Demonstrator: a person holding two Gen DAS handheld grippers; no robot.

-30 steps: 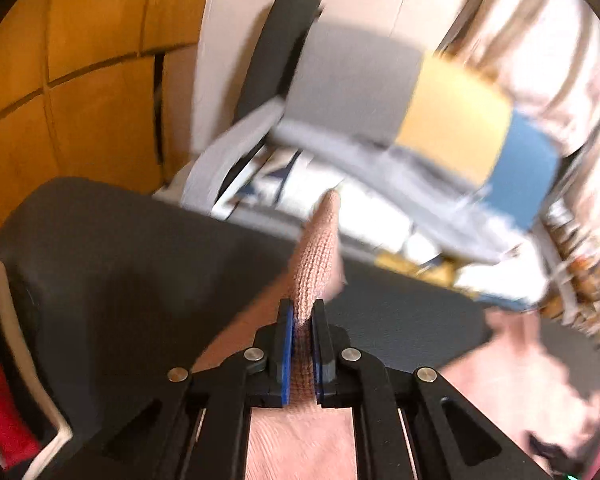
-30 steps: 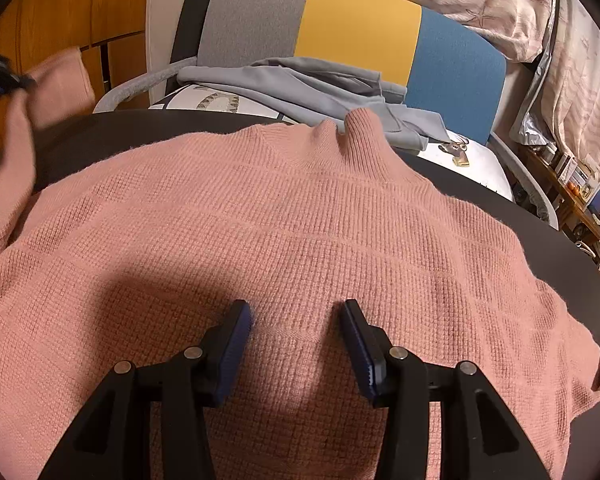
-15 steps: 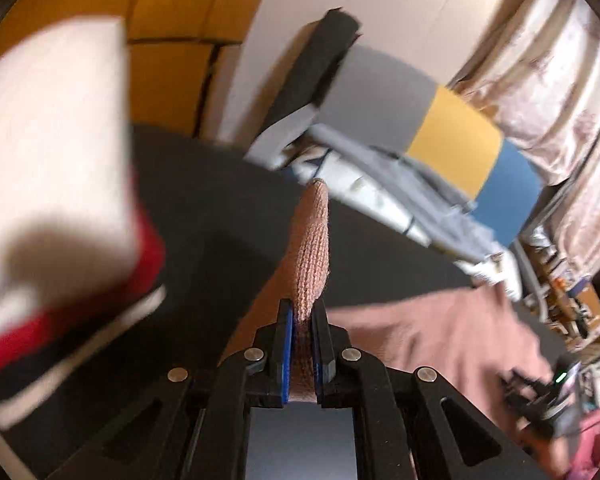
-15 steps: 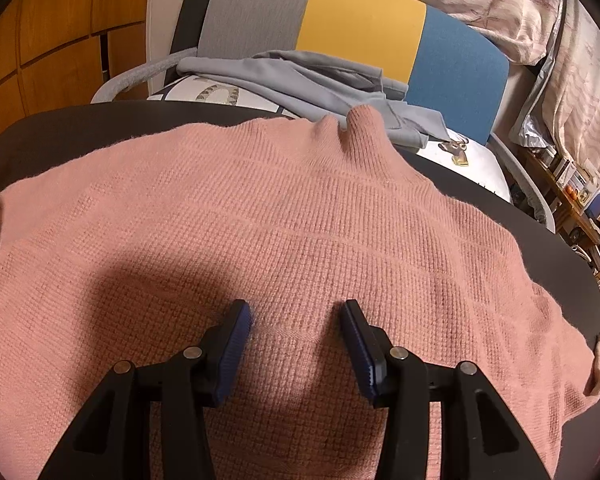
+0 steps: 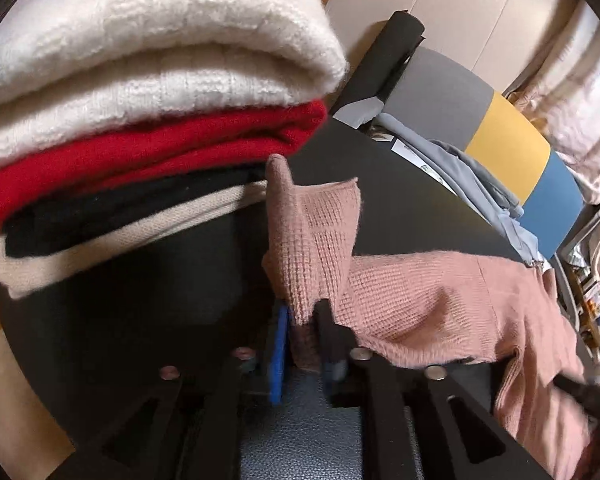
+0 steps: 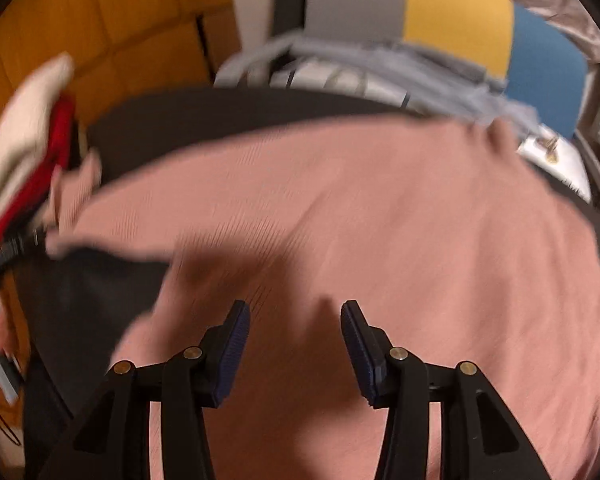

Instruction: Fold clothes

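Fingers on my left gripper are opening, the pink sweater sleeve cuff between them beside the folded stack. My right gripper is hovering open over the sweater, probably not touching, on the tabletop.

Left gripper jaws opening around pink sweater sleeve, now beside folded stack.

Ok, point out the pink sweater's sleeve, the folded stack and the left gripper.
pink sweater's sleeve (image 5: 320, 232), left wrist view, cuff end.
folded stack (image 5: 172, 140), left wrist view, red layer.
left gripper (image 5: 304, 336), left wrist view, between its opening jaws.
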